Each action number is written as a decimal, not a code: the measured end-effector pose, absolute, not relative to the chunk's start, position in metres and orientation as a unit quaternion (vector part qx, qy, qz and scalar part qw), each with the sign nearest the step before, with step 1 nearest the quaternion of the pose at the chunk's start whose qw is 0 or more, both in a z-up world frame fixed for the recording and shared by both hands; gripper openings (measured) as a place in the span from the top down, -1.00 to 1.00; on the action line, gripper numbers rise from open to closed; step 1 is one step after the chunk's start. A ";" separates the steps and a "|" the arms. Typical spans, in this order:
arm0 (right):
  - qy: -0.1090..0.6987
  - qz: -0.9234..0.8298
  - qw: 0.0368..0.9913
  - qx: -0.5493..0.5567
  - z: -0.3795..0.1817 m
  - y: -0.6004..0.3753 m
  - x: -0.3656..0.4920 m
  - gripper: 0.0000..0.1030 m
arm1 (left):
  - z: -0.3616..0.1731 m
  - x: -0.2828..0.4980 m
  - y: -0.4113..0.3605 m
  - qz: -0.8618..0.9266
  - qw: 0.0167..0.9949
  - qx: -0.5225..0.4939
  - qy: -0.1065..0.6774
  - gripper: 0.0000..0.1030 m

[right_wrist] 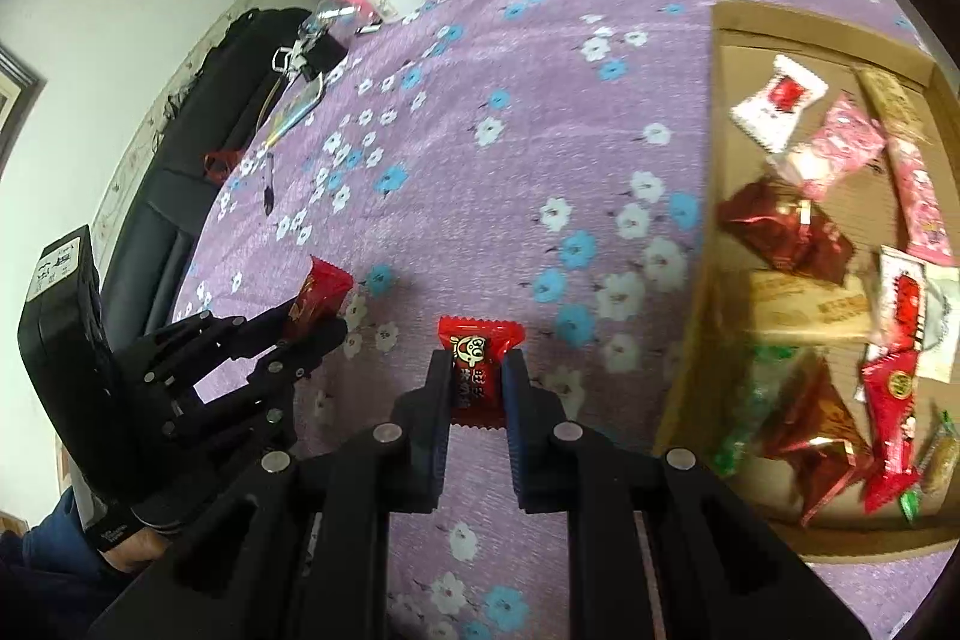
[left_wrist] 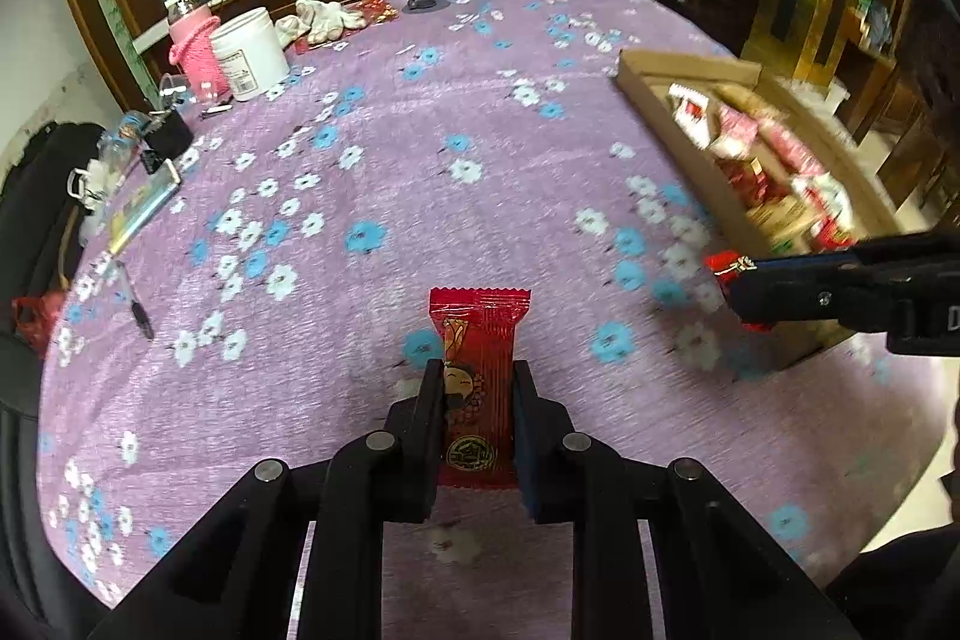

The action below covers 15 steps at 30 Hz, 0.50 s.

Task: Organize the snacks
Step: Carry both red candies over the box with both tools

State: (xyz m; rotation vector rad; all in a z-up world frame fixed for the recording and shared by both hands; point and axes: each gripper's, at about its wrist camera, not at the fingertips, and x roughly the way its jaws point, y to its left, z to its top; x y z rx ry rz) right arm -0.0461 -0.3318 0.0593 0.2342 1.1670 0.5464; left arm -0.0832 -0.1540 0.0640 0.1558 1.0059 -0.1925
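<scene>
The left gripper (left_wrist: 478,379) is clenched on a long red snack packet (left_wrist: 478,388), held above the purple floral tablecloth (left_wrist: 390,196). The right gripper (right_wrist: 477,370) grips a small red candy (right_wrist: 477,370) likewise. The cardboard tray (right_wrist: 774,34) of assorted snacks lies just right of both.

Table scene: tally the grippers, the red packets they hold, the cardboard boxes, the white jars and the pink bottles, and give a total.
Grippers: 2 (left gripper, right gripper)
Held red packets: 2 (left packet, right packet)
Cardboard box: 1
White jar: 1
Pink bottle: 1
Total: 7
</scene>
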 end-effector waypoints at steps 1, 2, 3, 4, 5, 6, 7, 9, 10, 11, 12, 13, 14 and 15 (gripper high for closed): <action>0.540 0.252 0.795 0.112 0.061 -0.336 -0.047 0.70 | 0.066 -0.083 -0.155 -0.096 0.869 0.068 0.480 0.61; 0.537 0.249 0.798 0.117 0.062 -0.343 -0.048 0.70 | 0.068 -0.082 -0.157 -0.100 0.869 0.063 0.480 0.61; 0.535 0.246 0.799 0.120 0.063 -0.347 -0.048 0.70 | 0.070 -0.081 -0.159 -0.106 0.869 0.056 0.480 0.61; 0.533 0.243 0.801 0.124 0.064 -0.352 -0.048 0.69 | 0.072 -0.081 -0.161 -0.110 0.869 0.053 0.479 0.61; 0.531 0.238 0.803 0.130 0.065 -0.360 -0.049 0.70 | 0.074 -0.081 -0.165 -0.114 0.870 0.054 0.477 0.61; 0.529 0.233 0.804 0.136 0.065 -0.366 -0.050 0.69 | 0.076 -0.080 -0.170 -0.117 0.870 0.058 0.475 0.61; 0.528 0.228 0.805 0.141 0.064 -0.372 -0.051 0.69 | 0.078 -0.079 -0.174 -0.120 0.870 0.061 0.474 0.61; 0.527 0.219 0.807 0.152 0.063 -0.385 -0.053 0.69 | 0.082 -0.078 -0.184 -0.131 0.870 0.067 0.471 0.61; 0.526 0.214 0.808 0.157 0.063 -0.391 -0.055 0.69 | 0.084 -0.078 -0.190 -0.137 0.870 0.071 0.469 0.61; 0.524 0.206 0.810 0.164 0.062 -0.400 -0.057 0.69 | 0.086 -0.077 -0.197 -0.144 0.869 0.075 0.468 0.61; 0.522 0.200 0.812 0.169 0.062 -0.406 -0.059 0.69 | 0.088 -0.076 -0.204 -0.153 0.868 0.080 0.466 0.61; 0.520 0.194 0.813 0.174 0.062 -0.413 -0.061 0.69 | 0.091 -0.076 -0.210 -0.160 0.868 0.084 0.463 0.61; 0.518 0.186 0.815 0.180 0.062 -0.421 -0.064 0.69 | 0.093 -0.076 -0.218 -0.168 0.867 0.090 0.460 0.61; 0.516 0.177 0.817 0.187 0.061 -0.430 -0.066 0.69 | 0.095 -0.075 -0.226 -0.177 0.866 0.096 0.457 0.61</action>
